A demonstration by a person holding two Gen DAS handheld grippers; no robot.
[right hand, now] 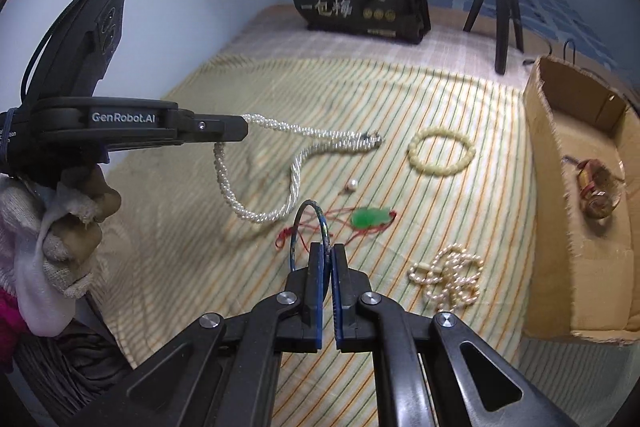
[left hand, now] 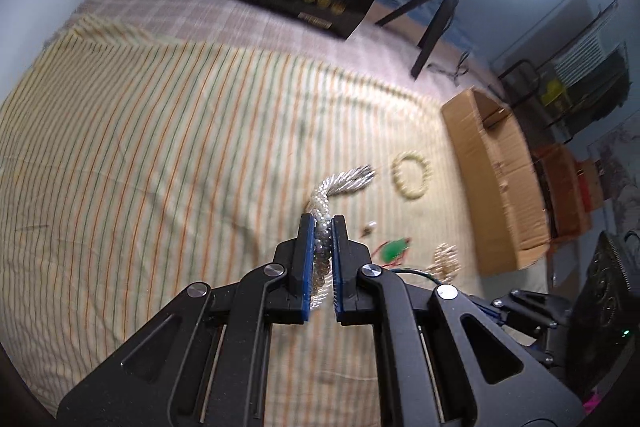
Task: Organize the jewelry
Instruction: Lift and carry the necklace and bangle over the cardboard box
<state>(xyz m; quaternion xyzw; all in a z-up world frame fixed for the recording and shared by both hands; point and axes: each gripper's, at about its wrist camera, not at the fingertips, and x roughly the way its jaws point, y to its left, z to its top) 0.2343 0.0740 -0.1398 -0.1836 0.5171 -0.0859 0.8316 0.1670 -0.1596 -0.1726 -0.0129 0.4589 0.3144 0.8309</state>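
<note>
My left gripper (left hand: 323,223) is shut on a twisted white pearl necklace (left hand: 340,183) and lifts one end off the striped cloth; it also shows in the right wrist view (right hand: 244,125) with the necklace (right hand: 296,163) hanging in a loop. My right gripper (right hand: 328,251) is shut on a thin dark bangle (right hand: 306,223), held above the cloth. On the cloth lie a cream bead bracelet (right hand: 440,151), a green pendant on red cord (right hand: 368,219), a loose pearl (right hand: 352,185) and a heap of small pearls (right hand: 452,279).
An open cardboard box (right hand: 548,163) stands at the right with a brownish item (right hand: 596,195) inside. A black printed bag (right hand: 360,3) and a ring light tripod (right hand: 504,23) stand at the back. The striped cloth (left hand: 140,147) covers the bed.
</note>
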